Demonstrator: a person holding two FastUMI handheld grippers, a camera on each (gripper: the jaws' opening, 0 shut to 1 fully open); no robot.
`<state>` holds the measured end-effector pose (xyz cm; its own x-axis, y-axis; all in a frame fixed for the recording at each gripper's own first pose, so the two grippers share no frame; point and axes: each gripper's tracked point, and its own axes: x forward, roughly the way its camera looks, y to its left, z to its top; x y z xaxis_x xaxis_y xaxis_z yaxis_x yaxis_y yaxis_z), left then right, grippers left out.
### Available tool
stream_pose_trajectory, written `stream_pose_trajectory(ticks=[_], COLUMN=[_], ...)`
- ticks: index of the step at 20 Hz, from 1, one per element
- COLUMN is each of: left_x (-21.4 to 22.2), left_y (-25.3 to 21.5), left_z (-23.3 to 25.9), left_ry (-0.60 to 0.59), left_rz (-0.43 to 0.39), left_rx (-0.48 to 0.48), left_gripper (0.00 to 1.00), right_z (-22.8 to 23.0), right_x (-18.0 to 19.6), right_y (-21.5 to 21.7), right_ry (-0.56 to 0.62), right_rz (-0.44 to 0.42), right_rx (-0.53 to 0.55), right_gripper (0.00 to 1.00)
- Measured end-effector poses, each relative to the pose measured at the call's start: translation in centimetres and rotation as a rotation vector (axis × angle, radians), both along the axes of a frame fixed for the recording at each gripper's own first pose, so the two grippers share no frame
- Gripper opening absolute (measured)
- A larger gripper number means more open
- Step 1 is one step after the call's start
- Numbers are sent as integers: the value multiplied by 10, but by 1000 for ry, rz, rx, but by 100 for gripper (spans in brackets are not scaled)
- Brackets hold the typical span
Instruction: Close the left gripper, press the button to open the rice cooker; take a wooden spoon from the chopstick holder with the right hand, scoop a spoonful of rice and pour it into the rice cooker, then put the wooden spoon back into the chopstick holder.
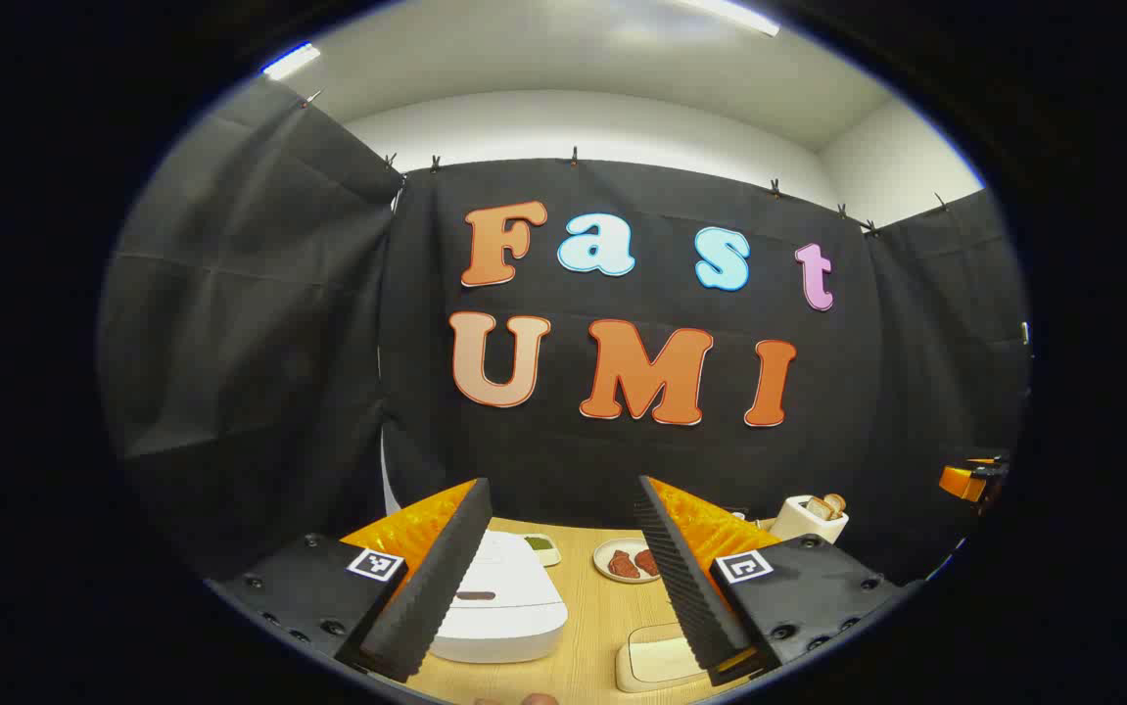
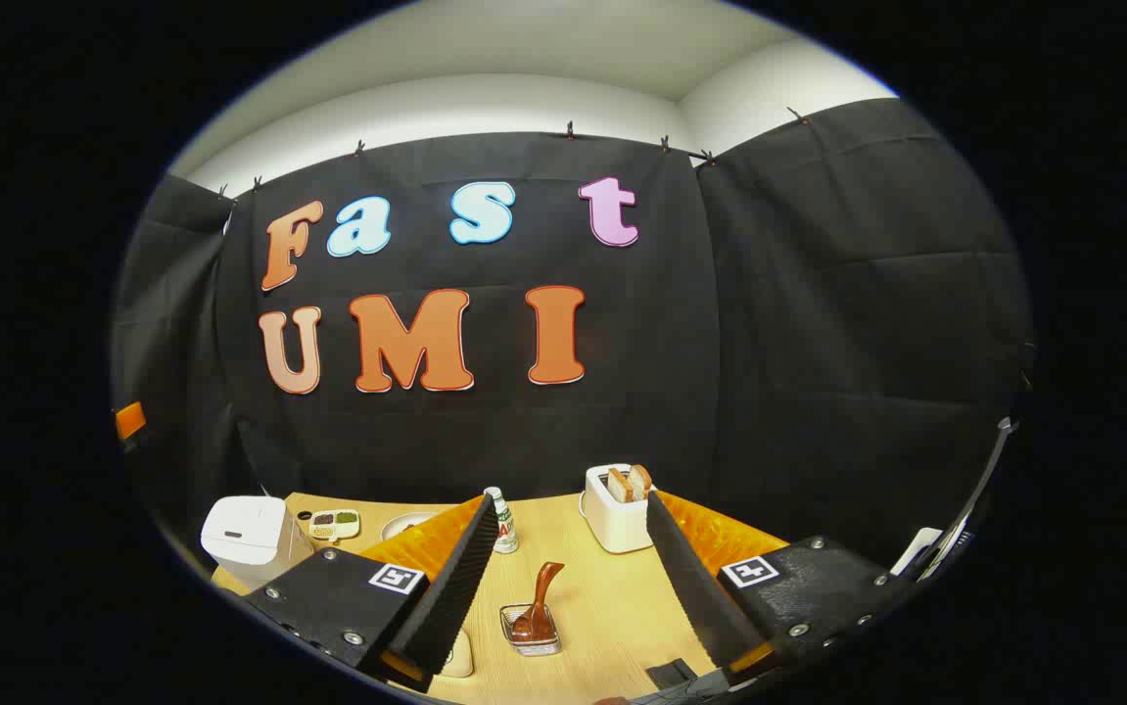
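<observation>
Light wooden bench [image 2: 612, 627] running along the black booth wall and carrying every item. White rice cooker [image 1: 504, 602], lid down, sitting at the bench's left end, in the left gripper view showing just beyond the left finger. White toaster [image 2: 615, 514] with two bread slices standing far right of centre. Round plate [image 1: 625, 560] bearing reddish-brown pieces lying right of the cooker. Cream tray [image 1: 656, 658] lying near the front edge. Divided condiment dish [image 2: 334, 524] resting beside the cooker. Small bottle [image 2: 503, 521] standing mid-bench. Clear glass holder [image 2: 532, 629] sitting near centre, with the brown wooden spoon [image 2: 539, 597] leaning upright in it. Left gripper [image 1: 563, 578] hanging released, fingers spread wide. Right gripper [image 2: 573, 587] likewise hanging released, grasping nothing.
</observation>
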<state>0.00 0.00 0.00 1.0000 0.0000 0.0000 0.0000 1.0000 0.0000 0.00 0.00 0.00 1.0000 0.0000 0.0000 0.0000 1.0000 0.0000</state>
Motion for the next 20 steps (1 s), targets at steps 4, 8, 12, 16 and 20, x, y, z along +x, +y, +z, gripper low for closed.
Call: stream_pose_trajectory(ticks=[4,8,12,16,20], left_x=[1,1,0,-2,-4], left_y=[1,0,5,11,11], left_z=[5,5,6,10,10], left_ry=[-11,-12,-8,-21,-25], left_rz=[-1,-12,-5,14,15], left_rx=[20,15,12,28,46], left_gripper=[100,100,100,100,100], right_z=[0,-1,0,-2,-3], right_x=[0,-1,0,0,2], right_y=[-1,-2,-3,-2,2], right_ry=[-2,2,-5,-1,3], right_rz=[-8,-10,-20,-19,-13], right_rx=[-11,-4,-8,-14,-13], right_gripper=[95,95,95,95,95])
